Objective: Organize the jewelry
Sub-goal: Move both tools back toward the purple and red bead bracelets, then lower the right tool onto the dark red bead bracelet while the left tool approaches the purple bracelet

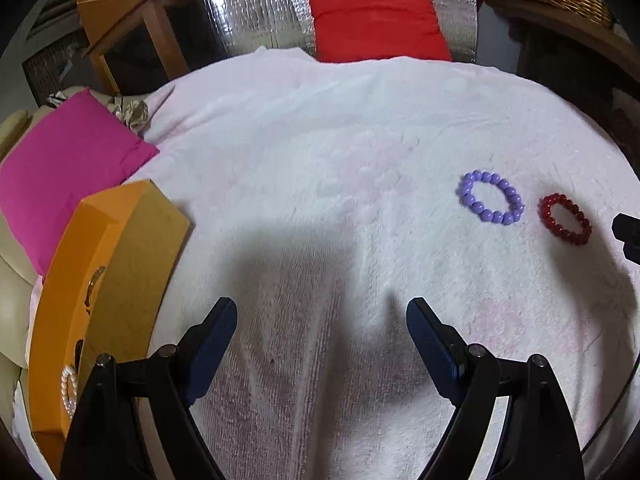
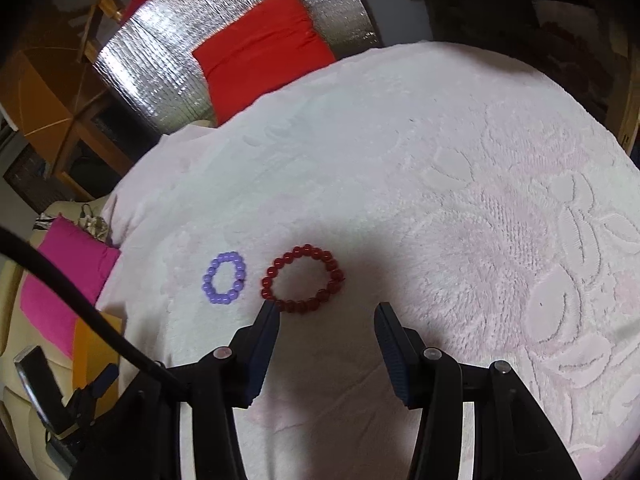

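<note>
Two bracelets remain on the white blanket (image 2: 400,128): with the right gripper (image 2: 326,320) released (left gripper (image 1: 322,320) also wide, empty), straddle the red bracelet's (image 2: 303,279) near beads, then pinch.

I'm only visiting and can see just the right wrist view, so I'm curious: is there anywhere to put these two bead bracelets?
Observer: Yes. The left wrist view shows an orange box at the left edge of the towel.
Operator: Anything in it already?
Observer: A white pearl bracelet lies inside.
Operator: What is the other side doing?
Observer: The left tongs are open and empty, with only towel between them.
</note>
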The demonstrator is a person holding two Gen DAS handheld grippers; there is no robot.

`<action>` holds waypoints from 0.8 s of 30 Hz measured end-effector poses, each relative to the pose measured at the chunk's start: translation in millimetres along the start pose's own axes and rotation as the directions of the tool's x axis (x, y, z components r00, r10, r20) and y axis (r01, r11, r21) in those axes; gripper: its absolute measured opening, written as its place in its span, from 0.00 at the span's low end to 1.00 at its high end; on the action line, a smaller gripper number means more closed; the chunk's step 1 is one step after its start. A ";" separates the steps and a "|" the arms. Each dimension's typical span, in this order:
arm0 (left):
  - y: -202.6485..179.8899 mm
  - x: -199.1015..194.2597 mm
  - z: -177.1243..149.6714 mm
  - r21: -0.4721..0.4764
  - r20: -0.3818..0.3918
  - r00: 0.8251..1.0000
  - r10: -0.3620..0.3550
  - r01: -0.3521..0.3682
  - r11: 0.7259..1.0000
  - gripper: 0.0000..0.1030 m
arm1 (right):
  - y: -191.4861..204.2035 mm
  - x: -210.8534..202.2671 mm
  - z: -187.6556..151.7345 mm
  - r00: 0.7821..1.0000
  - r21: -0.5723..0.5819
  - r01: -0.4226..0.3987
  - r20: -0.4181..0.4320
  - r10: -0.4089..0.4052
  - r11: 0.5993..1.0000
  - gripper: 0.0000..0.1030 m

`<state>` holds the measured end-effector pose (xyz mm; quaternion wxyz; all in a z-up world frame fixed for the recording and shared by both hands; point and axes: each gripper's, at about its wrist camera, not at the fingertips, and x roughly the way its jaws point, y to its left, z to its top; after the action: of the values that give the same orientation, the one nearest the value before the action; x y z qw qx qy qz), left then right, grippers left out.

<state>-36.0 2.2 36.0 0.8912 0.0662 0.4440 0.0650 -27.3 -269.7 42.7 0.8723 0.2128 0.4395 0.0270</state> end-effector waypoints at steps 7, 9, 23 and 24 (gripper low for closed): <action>3.5 7.4 -3.2 0.006 -0.032 0.999 -0.003 0.003 1.000 0.84 | 1.9 27.2 6.1 0.997 -0.030 0.076 -0.008 -0.077 0.997 0.36; 4.2 8.6 -3.6 0.011 -0.033 0.999 0.000 0.001 1.000 0.84 | 4.5 32.9 8.8 0.995 -0.041 0.100 0.006 -0.099 0.994 0.35; 3.1 16.4 -4.3 0.036 -0.039 0.999 0.009 -0.008 0.999 0.84 | 39.0 57.5 8.8 0.964 -0.169 0.263 0.082 -0.252 0.950 0.11; 3.1 16.3 -4.2 0.033 -0.038 0.999 0.009 -0.008 0.999 0.84 | 38.2 56.8 8.9 0.965 -0.170 0.259 0.080 -0.248 0.951 0.11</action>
<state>-29.8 8.3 21.2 0.8811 0.0812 0.4617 0.0627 19.7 -224.9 19.5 0.8964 0.0761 0.4335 -0.0520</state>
